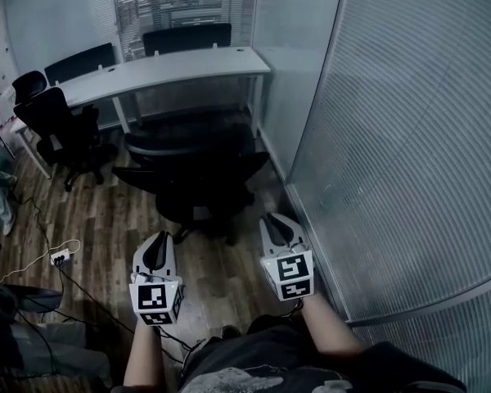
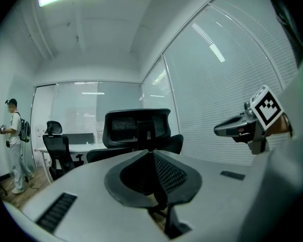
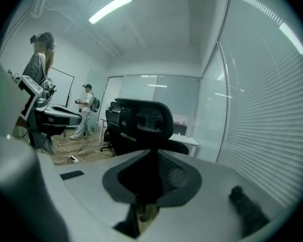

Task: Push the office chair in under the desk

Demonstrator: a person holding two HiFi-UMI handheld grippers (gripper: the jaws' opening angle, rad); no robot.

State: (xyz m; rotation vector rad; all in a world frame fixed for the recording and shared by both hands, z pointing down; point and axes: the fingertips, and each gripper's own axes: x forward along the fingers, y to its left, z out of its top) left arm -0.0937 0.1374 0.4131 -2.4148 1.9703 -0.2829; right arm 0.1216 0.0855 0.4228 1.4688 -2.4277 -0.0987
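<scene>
A black office chair (image 1: 192, 170) stands on the wood floor a little in front of the white desk (image 1: 172, 68), its back turned towards me. My left gripper (image 1: 165, 237) and right gripper (image 1: 272, 218) are both behind the chair, apart from it, and point at it. Each is shut with nothing between its fingers. In the left gripper view the chair's mesh backrest (image 2: 137, 127) rises beyond the shut left gripper (image 2: 154, 155), and the right gripper (image 2: 242, 127) shows at the right. In the right gripper view the backrest (image 3: 144, 120) stands beyond the shut right gripper (image 3: 152, 153).
A curved glass wall with blinds (image 1: 393, 137) runs close along the right. Other black chairs (image 1: 61, 125) stand at the left and behind the desk (image 1: 186, 38). A power strip (image 1: 60, 257) with cables lies on the floor at the left. A person (image 2: 14, 140) stands far left.
</scene>
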